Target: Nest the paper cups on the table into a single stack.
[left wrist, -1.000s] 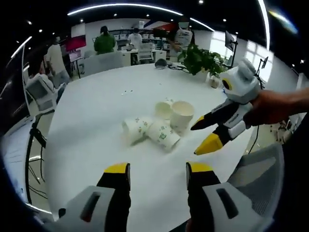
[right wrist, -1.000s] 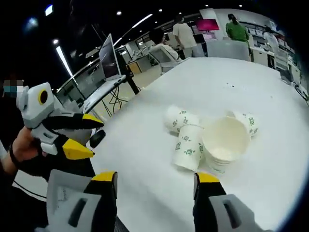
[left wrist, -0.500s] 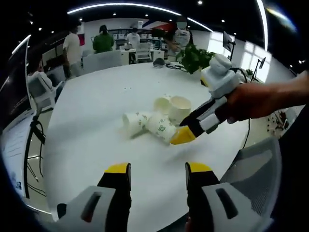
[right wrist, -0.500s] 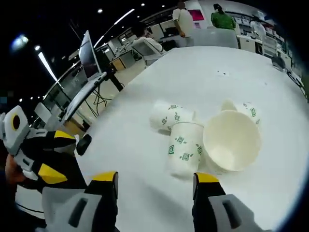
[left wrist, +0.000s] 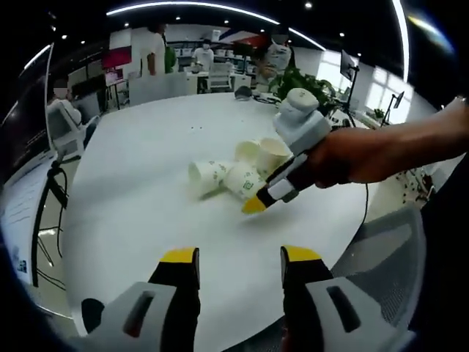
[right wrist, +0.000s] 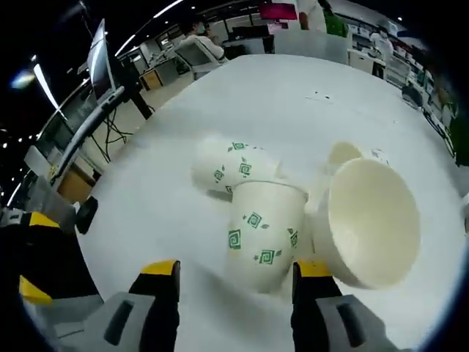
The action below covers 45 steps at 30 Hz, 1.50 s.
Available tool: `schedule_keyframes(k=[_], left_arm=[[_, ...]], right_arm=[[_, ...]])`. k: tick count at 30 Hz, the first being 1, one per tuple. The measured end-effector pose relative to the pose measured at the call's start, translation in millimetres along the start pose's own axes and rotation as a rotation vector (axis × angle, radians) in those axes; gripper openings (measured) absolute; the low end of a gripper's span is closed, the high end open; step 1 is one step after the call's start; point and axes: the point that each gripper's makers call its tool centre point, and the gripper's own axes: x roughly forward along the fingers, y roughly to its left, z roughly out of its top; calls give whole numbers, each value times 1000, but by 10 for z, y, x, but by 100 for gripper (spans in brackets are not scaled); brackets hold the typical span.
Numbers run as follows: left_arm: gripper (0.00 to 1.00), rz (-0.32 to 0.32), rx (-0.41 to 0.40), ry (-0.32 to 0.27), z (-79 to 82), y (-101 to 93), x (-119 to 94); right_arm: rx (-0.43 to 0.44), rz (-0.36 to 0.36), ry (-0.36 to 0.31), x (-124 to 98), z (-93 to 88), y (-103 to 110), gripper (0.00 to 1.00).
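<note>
Several white paper cups with green marks lie in a cluster on the white round table [left wrist: 124, 213]. In the right gripper view one cup [right wrist: 260, 231] lies with its base toward me, just ahead of my open right gripper [right wrist: 236, 270]. Beside it a cup [right wrist: 370, 220] shows its open mouth, another cup [right wrist: 231, 165] lies behind, and a further cup [right wrist: 343, 152] peeks out at the back. In the left gripper view the cups [left wrist: 238, 172] sit mid-table, with the right gripper [left wrist: 272, 192], held by a hand, touching their near side. My left gripper [left wrist: 240, 257] stands open, well short of them.
A potted plant [left wrist: 302, 82] stands at the table's far right. Chairs [left wrist: 64, 132] and desks ring the table, with people standing at the back. The left gripper [right wrist: 37, 282] shows at the lower left of the right gripper view. Bare tabletop lies around the cluster.
The right gripper has moved in to the cups, which now loom large between its jaws. The left gripper has stayed back and open.
</note>
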Motion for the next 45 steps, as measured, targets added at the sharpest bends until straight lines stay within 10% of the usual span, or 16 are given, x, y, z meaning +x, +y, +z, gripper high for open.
schedule_keyframes(k=[20,45], left_arm=[[37,-10,-41,32,-179,-89,-25],[39,-177,-126,12,131,-166,388]], right_arm=[[67,-22,6,10,-61,15,39],[-230,116,-66,-466,-354,327,36]])
